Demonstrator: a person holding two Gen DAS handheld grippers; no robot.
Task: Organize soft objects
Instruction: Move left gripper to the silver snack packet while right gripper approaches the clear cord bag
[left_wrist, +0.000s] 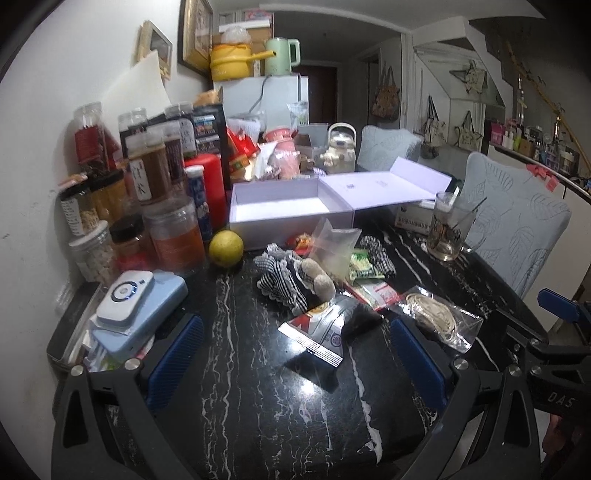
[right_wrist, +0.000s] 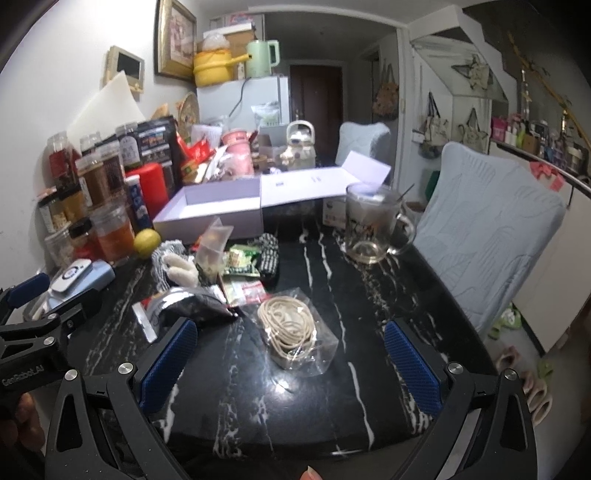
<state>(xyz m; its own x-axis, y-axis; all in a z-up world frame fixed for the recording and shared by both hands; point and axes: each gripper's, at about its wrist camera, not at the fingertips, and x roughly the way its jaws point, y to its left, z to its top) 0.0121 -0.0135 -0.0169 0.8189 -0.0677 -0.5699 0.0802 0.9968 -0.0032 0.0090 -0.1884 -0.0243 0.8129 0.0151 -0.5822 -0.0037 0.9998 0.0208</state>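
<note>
I have both grippers hanging low over the near edge of the black marble table (left_wrist: 236, 387), fingers spread wide and holding nothing, which I judge is the ready stance before a first pick. The left gripper (left_wrist: 291, 365) lines up with the silver foil packet (left_wrist: 325, 328), the right gripper (right_wrist: 291, 365) with the bagged cord (right_wrist: 291, 328), so each already faces a likely target. The soft things sit bunched mid-table: a checked cloth (left_wrist: 284, 280) with a plush toy (left_wrist: 317, 277) lying on it, a clear bag (left_wrist: 332, 247) leaning behind, and a green packet (left_wrist: 364, 266) beside that. Just behind the pile the white box (left_wrist: 280, 210) stands open with its lid folded back, and I read it as the place these are meant to go. The lemon (left_wrist: 226, 248) and the jars (left_wrist: 173, 240) crowd the left side, the glass mug (right_wrist: 373, 229) stands off to the right. Much of the pile overlaps, so I cannot tell how many separate cloths there are, nor what the red scraps under the bag are. The foil packet's far end is in shadow.
</note>
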